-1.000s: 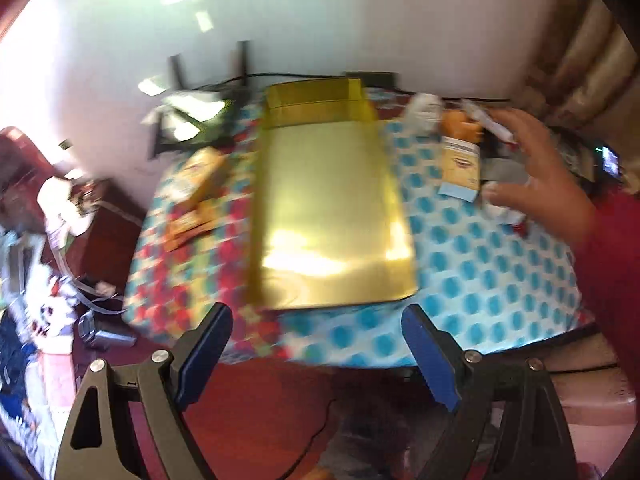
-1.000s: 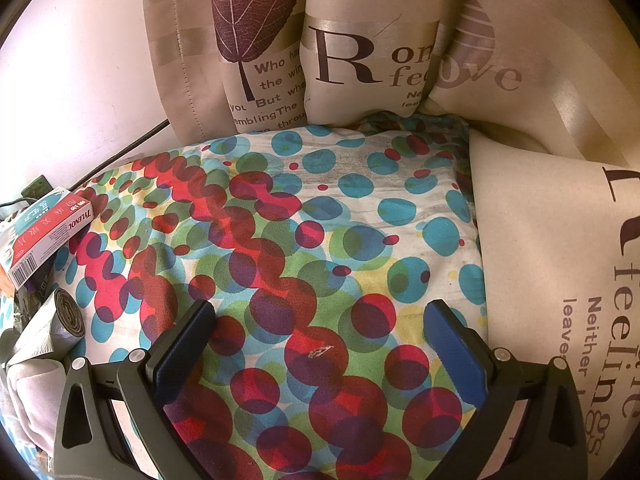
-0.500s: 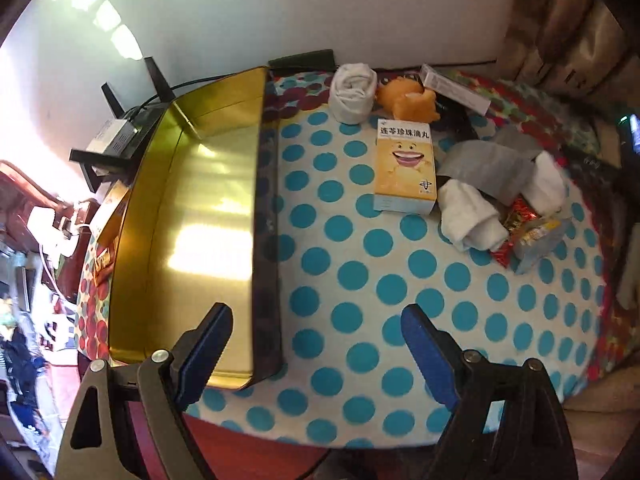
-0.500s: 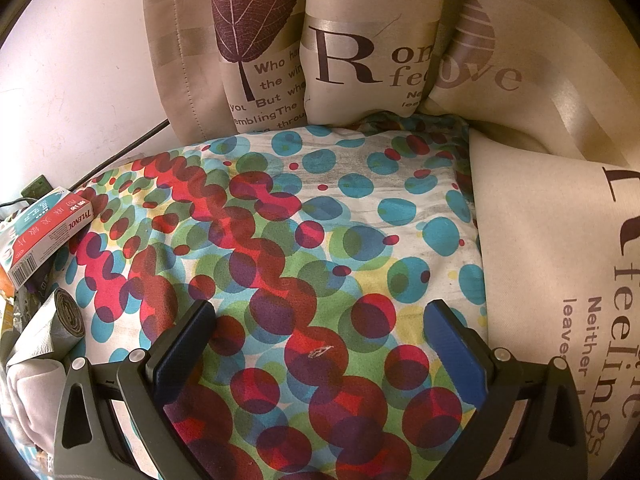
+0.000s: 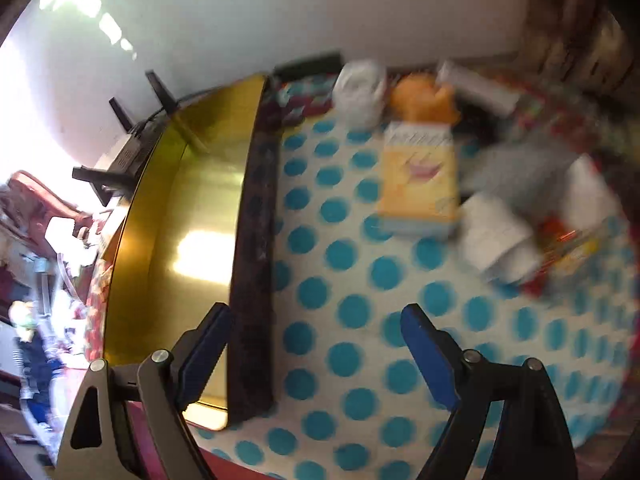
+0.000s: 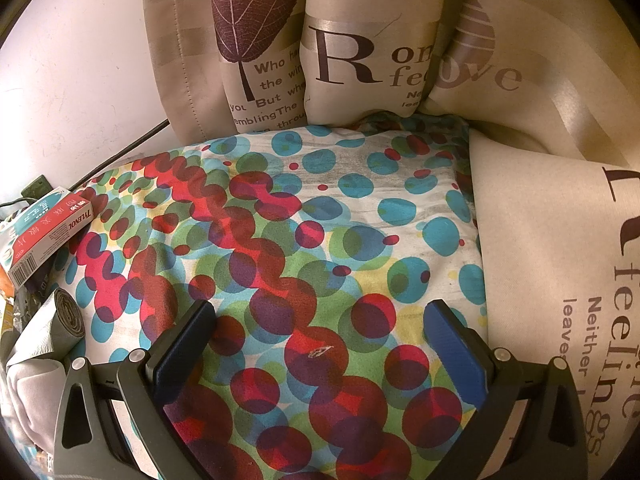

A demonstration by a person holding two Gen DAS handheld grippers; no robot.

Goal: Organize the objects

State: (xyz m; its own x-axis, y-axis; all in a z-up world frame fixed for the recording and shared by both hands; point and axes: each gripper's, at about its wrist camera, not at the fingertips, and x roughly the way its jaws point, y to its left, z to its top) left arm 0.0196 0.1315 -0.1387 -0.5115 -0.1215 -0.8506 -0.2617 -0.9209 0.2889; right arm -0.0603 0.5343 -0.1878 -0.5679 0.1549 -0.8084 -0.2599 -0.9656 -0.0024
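In the left wrist view a gold tray (image 5: 188, 216) lies on the left of the dotted cloth (image 5: 344, 312). Loose objects sit at the far right: a yellow medicine box (image 5: 420, 184), white rolled socks (image 5: 496, 240), a white roll (image 5: 360, 92), an orange toy (image 5: 424, 98), a grey cloth (image 5: 520, 168) and a red wrapper (image 5: 568, 240). My left gripper (image 5: 316, 348) is open and empty above the cloth beside the tray's near edge. My right gripper (image 6: 320, 344) is open and empty, low over the spotted cloth (image 6: 304, 216). A Tylenol box (image 6: 44, 236) and a grey roll (image 6: 68, 316) lie at its left.
Printed cushions (image 6: 360, 52) stand behind and to the right of the right gripper. A black router (image 5: 128, 148) with antennas sits behind the tray against the white wall. The table's near edge (image 5: 248, 460) drops to a red floor.
The left wrist view has swung right and moved closer; the tray moved from centre to the left and the loose objects came into view. The hand is gone. The right view is unchanged.
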